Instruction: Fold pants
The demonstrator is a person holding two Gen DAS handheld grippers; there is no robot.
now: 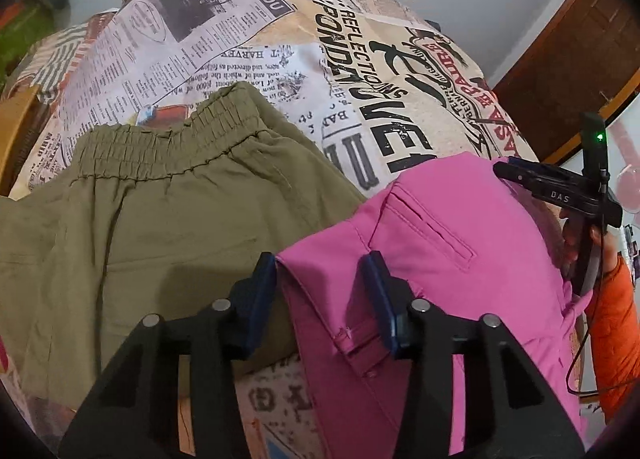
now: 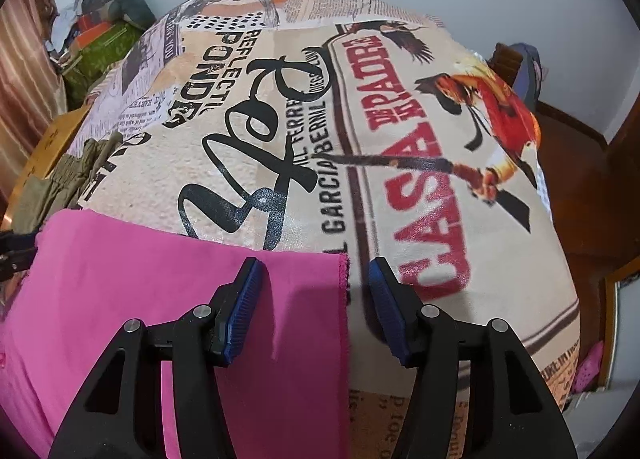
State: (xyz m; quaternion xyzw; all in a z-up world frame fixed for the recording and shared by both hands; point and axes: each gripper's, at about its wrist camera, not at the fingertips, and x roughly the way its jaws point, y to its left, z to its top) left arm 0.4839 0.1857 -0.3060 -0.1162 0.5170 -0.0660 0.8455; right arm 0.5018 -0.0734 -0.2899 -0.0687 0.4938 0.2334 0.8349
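A tablecloth (image 1: 248,59) printed with newspaper clippings and poster lettering fills most of both views; in the right wrist view its red "CASA" lettering and a red-clad figure sit on the right half of the frame.

Olive-green pants (image 1: 160,227) with a gathered elastic waistband cover the left and centre of the left wrist view, lying flat on the cloth. In the right wrist view only a bunched strip of them shows at the left edge.

The pink pants (image 1: 432,243) lie in the lower right of the left wrist view, a welt pocket slit facing up, their left edge overlapping the olive pair. In the right wrist view the pink pants (image 2: 168,291) spread across the lower left of the frame, ending in a raw-looking vertical hem just right of centre.

The left gripper (image 1: 320,291) stands spread at the bottom centre of its view, the corner of the pink fabric lying between its blue pads; whether the pads touch the cloth is hard to judge from this angle.

The right gripper (image 2: 316,299) is likewise spread wide, straddling the pink hem, with the left pad over the fabric and the right pad over bare tablecloth. It also appears at the right edge of the left wrist view, held by an orange-sleeved arm (image 1: 612,323).
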